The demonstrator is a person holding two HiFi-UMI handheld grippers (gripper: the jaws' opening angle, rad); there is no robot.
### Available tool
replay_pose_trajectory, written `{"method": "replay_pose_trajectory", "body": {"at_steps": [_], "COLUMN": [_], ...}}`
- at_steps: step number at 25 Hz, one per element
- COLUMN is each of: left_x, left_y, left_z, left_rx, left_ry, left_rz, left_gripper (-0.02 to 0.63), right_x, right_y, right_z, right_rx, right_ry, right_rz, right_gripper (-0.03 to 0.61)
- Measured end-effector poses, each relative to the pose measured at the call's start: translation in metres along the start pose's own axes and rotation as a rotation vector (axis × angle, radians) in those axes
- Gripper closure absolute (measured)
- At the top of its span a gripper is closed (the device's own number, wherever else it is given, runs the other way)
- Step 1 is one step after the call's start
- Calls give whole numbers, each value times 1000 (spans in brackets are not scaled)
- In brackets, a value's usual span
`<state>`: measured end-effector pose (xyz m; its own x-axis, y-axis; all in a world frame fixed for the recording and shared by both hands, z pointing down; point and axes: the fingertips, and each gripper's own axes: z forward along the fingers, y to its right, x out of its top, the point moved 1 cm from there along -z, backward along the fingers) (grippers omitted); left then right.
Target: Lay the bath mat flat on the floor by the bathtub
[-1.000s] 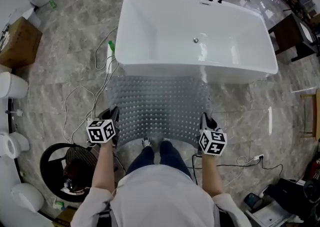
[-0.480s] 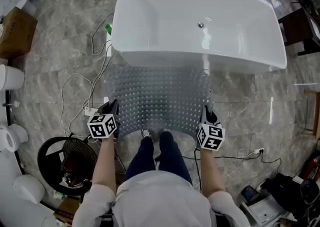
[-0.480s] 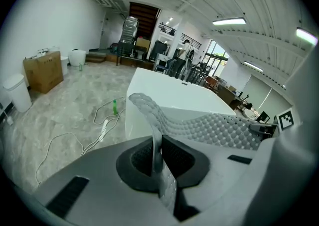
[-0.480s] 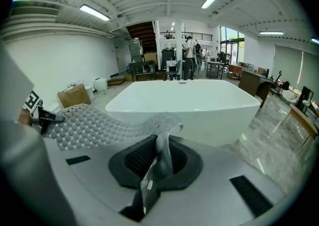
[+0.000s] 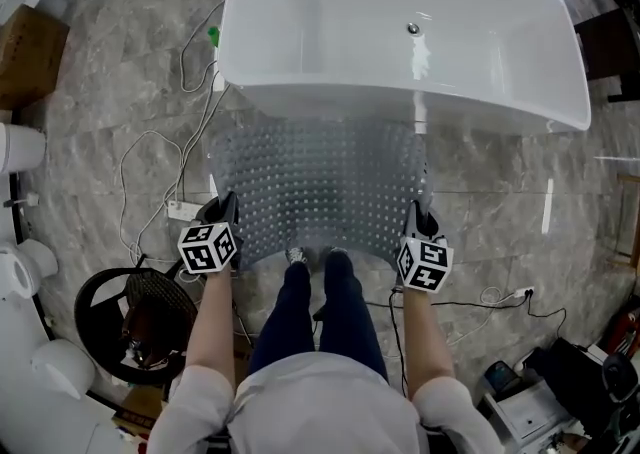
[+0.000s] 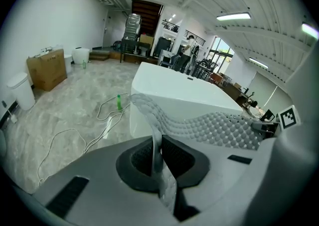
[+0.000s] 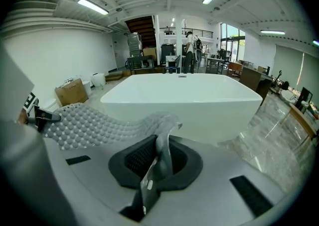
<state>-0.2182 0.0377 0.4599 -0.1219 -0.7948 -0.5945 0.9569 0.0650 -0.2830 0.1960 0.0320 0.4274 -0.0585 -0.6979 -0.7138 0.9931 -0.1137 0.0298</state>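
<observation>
Marble floor [image 5: 110, 92] surrounds white bathtub [image 5: 350, 22].

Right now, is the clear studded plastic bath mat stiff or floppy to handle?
Probably floppy: the clear studded bath mat curves and ripples between left gripper and right gripper. Likely light: two pinched corners carry it.

Both arms stretched fwd and down, L gripper [image 5: 226, 210] and R gripper [image 5: 416, 214] level w/ each other (well apart), each clamped on a bath mat [image 5: 325, 182] corner.
</observation>
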Motion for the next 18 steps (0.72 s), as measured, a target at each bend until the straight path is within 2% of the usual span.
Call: {"method": "replay_pose_trajectory", "body": {"at_steps": [10, 18], "left_x": [-7, -27], "left_y": [-12, -22], "left_z": [37, 78], "left_rx": [12, 27], "left_ry": [-29, -68], "left_rz": [46, 42], "left_gripper": [572, 572], "right_x": [-30, -53], "right_y": [7, 13], "right_z": [36, 77], "right_rx": [-35, -40], "right_ry": [-45, -82], "right_rz": [13, 3], "right_gripper": [538, 538]}}
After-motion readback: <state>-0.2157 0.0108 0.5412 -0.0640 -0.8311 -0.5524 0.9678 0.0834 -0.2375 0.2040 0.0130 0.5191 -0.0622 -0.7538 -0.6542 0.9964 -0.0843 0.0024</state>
